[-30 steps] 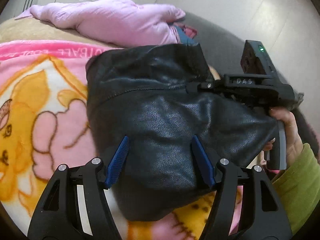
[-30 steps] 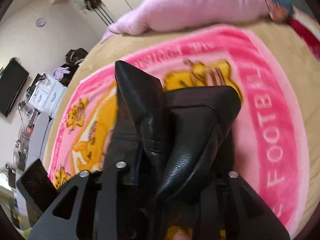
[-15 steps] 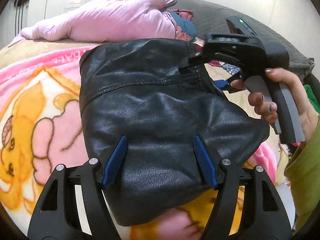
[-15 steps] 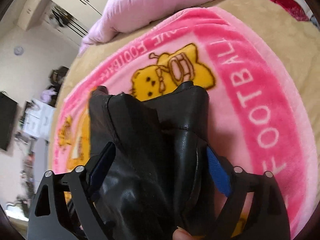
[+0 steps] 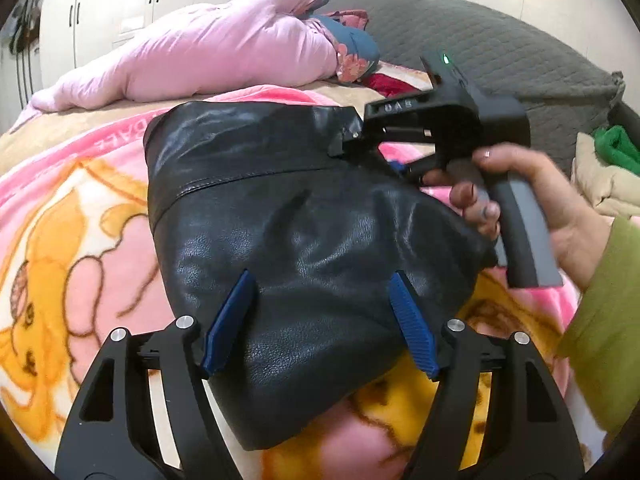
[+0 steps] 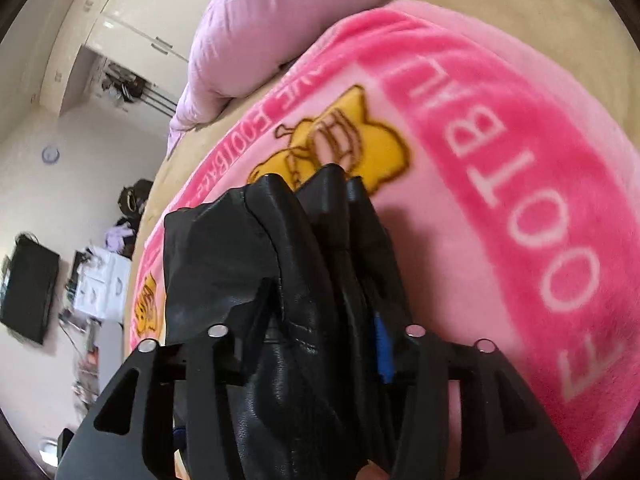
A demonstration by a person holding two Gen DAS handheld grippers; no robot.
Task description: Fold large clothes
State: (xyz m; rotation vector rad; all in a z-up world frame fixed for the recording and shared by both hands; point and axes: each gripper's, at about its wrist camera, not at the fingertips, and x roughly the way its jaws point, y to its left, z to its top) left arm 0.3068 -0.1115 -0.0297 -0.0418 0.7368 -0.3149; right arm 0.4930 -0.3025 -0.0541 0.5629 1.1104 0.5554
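Observation:
A black leather jacket (image 5: 288, 240) lies folded in a thick bundle on a pink cartoon blanket (image 5: 80, 248). My left gripper (image 5: 320, 320) is open, its blue fingers resting on the jacket's near part with nothing between them. My right gripper (image 6: 324, 320) is shut on bunched folds of the jacket (image 6: 280, 280) at its right edge. Its blue pad (image 6: 382, 352) shows beside the leather. In the left wrist view the right gripper's body (image 5: 440, 120) is held by a hand at the jacket's far right corner.
A pink padded coat (image 5: 200, 56) lies at the back of the bed, with a blue and red garment (image 5: 356, 52) beside it. A grey quilt (image 5: 520, 64) and green and cream clothes (image 5: 608, 160) are at the right. White wardrobes (image 5: 120, 4) stand behind.
My right gripper has closed on the jacket's folds after being open half a second ago. Its hand has shifted toward the jacket's far right corner. My left gripper stays open on the jacket.

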